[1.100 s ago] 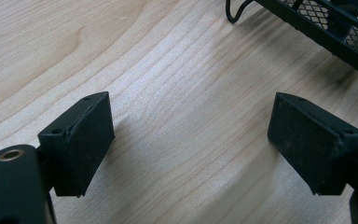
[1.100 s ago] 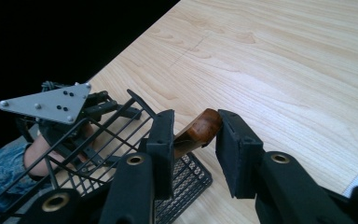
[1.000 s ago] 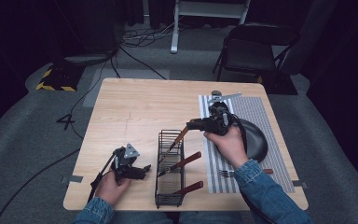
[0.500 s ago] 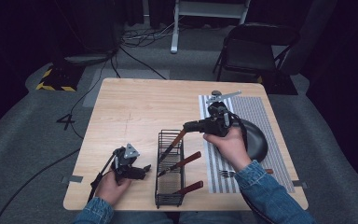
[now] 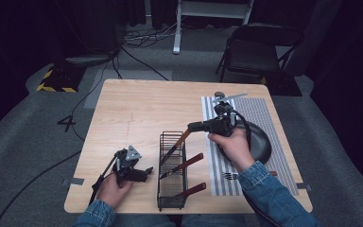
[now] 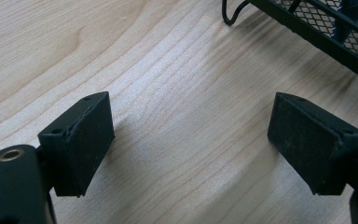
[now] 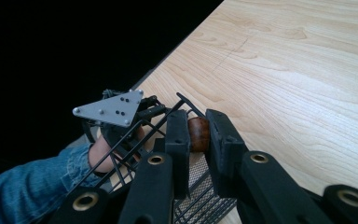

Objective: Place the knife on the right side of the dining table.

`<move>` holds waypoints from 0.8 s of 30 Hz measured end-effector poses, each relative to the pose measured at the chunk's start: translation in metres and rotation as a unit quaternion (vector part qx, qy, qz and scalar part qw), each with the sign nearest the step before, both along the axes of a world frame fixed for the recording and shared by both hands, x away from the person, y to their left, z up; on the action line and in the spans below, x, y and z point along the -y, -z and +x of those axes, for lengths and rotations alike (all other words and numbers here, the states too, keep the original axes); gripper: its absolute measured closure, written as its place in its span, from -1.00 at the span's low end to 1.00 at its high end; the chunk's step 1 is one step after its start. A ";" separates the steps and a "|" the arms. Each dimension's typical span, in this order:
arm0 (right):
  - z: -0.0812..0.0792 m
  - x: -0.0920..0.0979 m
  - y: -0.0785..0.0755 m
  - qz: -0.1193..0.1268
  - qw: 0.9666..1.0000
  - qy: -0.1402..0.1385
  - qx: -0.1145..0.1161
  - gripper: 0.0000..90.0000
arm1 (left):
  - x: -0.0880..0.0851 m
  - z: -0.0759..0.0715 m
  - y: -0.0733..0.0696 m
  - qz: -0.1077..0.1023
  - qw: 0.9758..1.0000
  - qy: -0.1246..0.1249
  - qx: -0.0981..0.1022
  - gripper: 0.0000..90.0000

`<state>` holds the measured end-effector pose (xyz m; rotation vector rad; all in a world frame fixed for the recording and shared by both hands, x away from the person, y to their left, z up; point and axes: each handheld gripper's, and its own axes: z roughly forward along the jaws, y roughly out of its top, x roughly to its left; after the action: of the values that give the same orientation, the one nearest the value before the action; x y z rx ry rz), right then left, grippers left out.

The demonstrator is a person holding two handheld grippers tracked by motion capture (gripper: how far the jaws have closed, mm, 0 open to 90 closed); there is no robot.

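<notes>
One brown wooden handle (image 7: 198, 133) of a knife now sits pinched between your right gripper's (image 5: 192, 126) black jaws, which have just been closing on it; the knife leans at the far end of the black wire basket (image 5: 172, 202), near the table's middle. With that grip made, a lift out looks like the next move. Two more brown-handled utensils (image 5: 185, 165) lie nearer you in the basket. Your left gripper (image 6: 191, 140), jaws wide and holding nothing, rests on the pale wooden table (image 5: 137, 109) left of the basket.
</notes>
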<state>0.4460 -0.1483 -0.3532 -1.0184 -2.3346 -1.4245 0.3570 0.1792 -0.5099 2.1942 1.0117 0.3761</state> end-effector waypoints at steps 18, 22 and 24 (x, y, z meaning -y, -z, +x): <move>0.011 0.036 0.010 0.113 0.993 0.028 -0.023 0.78 | 0.000 0.000 0.000 -0.001 1.000 -0.001 0.000 -0.67; 0.006 0.043 -0.008 0.092 0.995 0.037 0.017 0.79 | 0.000 0.000 0.000 0.000 1.000 0.000 0.000 -0.67; 0.004 0.043 -0.013 0.088 0.995 0.038 0.027 0.79 | 0.000 0.000 0.000 0.000 1.000 0.000 0.000 -0.67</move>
<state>0.4498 -0.1916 -0.3401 -1.0404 -2.1804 -1.6727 0.3569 0.1792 -0.5100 2.1933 1.0122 0.3762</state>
